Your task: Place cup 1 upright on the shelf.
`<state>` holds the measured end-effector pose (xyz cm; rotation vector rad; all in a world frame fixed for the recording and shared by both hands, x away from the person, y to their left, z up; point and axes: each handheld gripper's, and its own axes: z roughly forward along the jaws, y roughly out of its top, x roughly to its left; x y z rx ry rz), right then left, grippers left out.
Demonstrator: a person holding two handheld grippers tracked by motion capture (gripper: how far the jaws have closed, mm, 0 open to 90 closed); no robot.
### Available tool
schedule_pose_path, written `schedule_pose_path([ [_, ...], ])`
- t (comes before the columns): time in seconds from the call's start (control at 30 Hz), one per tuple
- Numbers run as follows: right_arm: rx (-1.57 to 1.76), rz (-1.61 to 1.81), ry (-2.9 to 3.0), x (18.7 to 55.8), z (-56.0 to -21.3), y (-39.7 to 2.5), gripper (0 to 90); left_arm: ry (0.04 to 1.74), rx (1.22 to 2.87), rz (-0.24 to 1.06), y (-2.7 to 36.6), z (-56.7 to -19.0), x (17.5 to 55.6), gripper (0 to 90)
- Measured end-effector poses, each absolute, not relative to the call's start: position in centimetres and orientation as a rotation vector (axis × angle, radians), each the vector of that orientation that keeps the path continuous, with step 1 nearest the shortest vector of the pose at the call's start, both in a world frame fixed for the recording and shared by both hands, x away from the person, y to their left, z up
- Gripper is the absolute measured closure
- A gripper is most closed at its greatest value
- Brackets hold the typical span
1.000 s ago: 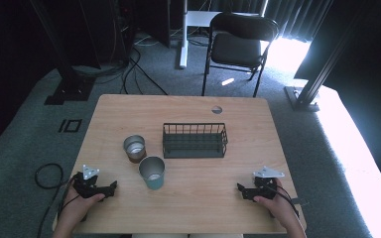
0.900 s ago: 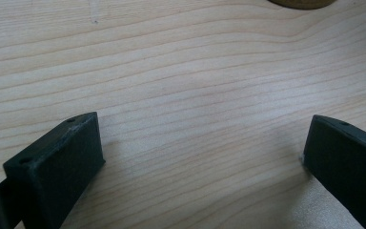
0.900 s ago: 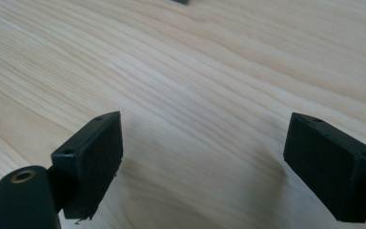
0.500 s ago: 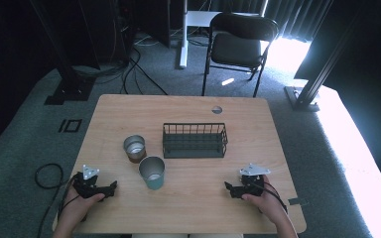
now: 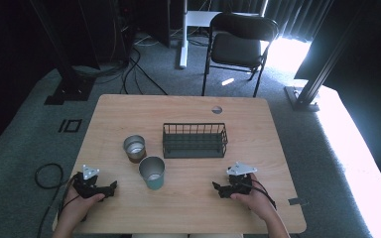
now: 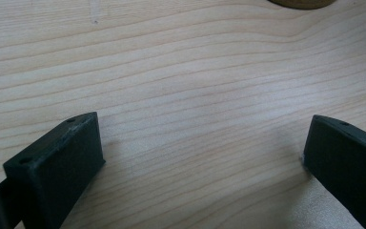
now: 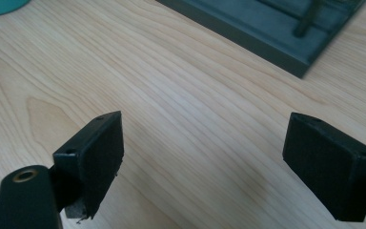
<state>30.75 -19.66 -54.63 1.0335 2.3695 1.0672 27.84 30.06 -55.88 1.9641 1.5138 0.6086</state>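
Two unlabelled cups point(image 5: 152, 171), wire basket point(image 5: 195, 140), no readable writing

Lab or studio space – dark curtains point(image 5: 297, 15), floor cables point(image 5: 139, 74), metal stands point(image 5: 62, 64), folding chair point(image 5: 240, 42).

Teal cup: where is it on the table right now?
In the high view, the teal cup stands left of centre, just in front of the steel cup and left of the wire basket.

Right gripper point(image 7: 202, 157) gapes over bare table point(image 7: 171, 86); dark basket point(image 7: 267, 24), seemingly, lies ahead.
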Motion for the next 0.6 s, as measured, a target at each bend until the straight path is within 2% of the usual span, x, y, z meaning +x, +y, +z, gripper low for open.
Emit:
schedule_pose_path([
  [0.6, 0.897, 1.159, 2.456, 31.1, -54.4, -14.5, 13.5, 1.514, 1.964, 0.609, 30.1, -55.9, 27.8, 0.4],
])
